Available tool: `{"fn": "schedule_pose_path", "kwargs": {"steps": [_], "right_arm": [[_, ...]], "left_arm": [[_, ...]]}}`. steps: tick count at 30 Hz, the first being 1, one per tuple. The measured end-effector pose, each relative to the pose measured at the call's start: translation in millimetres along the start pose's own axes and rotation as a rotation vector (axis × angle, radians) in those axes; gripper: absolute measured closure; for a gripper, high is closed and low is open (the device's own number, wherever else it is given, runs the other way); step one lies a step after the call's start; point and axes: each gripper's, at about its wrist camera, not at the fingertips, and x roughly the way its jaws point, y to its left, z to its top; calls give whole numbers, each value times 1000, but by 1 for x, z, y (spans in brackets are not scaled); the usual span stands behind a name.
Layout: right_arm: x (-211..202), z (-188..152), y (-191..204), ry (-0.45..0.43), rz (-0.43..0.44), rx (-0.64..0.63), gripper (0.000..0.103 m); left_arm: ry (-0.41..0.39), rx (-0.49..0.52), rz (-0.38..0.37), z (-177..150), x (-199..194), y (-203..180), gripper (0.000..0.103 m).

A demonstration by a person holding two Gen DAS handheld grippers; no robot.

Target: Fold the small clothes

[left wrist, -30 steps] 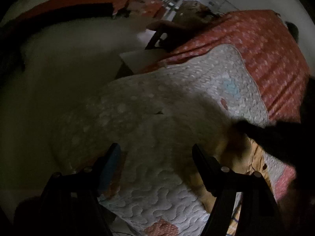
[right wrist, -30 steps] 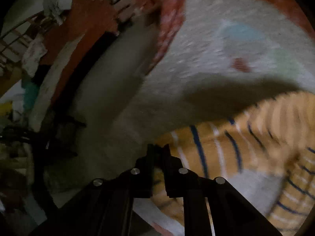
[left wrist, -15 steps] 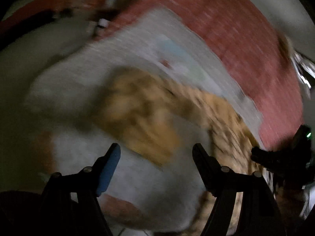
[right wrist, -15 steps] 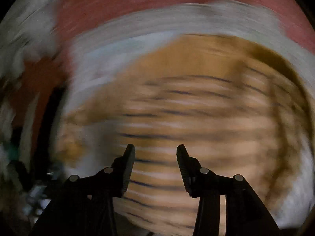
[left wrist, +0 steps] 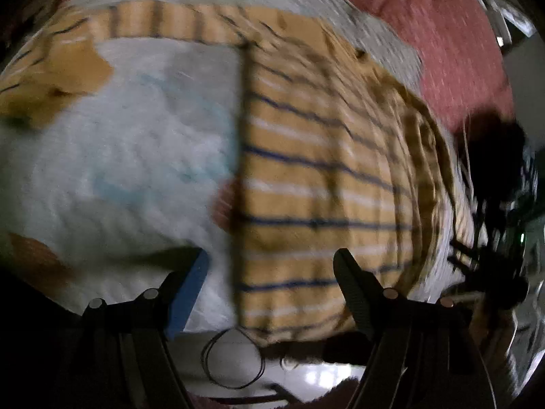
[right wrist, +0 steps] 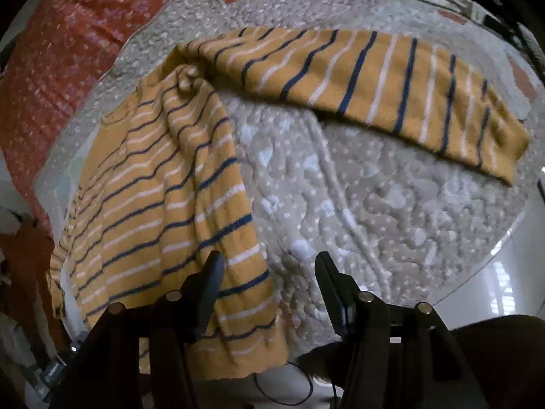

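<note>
Both claws, left (left wrist: 272, 272) and right (right wrist: 269, 274), gape above striped shirt (right wrist: 163, 197); no legible writing.

This looks like a bedroom in a home. A pale grey quilted cotton mat with a scalloped edge and small printed patches (right wrist: 391, 204) lies spread over a red bedsheet dotted with tiny white flowers (right wrist: 68, 44), as on a made bed. A small mustard-yellow knitted garment with navy and white stripes (right wrist: 163, 184) lies on the mat. Dim indoor light falls on the bedding, and a glossy pale tiled floor (right wrist: 477, 293) shows just past the mat's near edge.
</note>
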Motion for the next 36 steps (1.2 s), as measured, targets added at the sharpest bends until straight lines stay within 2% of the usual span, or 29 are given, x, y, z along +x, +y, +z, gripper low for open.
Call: {"fn": "schedule_pose_path", "kwargs": {"steps": [2,5,6,7,8,9,10,14,19,21,23,24,26,27,28,29,31,35,36], "right_arm": [[12,-10,0,19,27,-11,37],[39,-26,9,111,37,-38,37],[48,-32,14,148,40,-54,38],[54,-37,21,182,49,-84,60],[55,-41,29,201,43,-124,90],[53,-44,35,202,23,-156,91],[48,-46,37,197,28,-163,93],[18,-58,30,206,57,-118,94],[6,-81,15,252,33,-107,91],[-11,-73,4,234,110,-56,91],[-40,-47,-12,156,182,-1,87],[-61,-32,-25,93,203,30,83],[-93,-5,-50,-10,195,97,56],[-107,6,-67,-57,188,138,50],[-120,17,-89,-100,182,189,43],[-127,26,-112,-120,175,248,43],[-128,34,-150,-112,188,334,43],[-103,26,-214,-54,241,479,41],[-95,18,-218,-49,268,506,41]], "left_arm": [[22,47,30,-5,7,-13,18],[61,125,134,-12,21,-36,21],[72,141,162,-13,23,-41,28],[80,154,214,-12,23,-45,55],[88,160,240,-9,20,-44,80],[109,129,203,-4,14,-40,87],[129,92,169,1,12,-37,89],[122,82,182,2,-8,-39,89],[122,105,275,-6,-10,-44,87],[150,78,302,-6,-4,-35,86],[141,66,296,-7,-8,-30,86],[113,64,283,-6,-16,-29,86],[61,62,273,-5,-33,-26,84],[31,62,267,-3,-41,-26,82],[-3,61,263,0,-50,-25,76],[-29,61,260,1,-56,-24,70],[-66,52,241,5,-65,-25,67],[-68,40,202,13,-63,-29,67],[-65,46,200,13,-62,-30,67]]}}
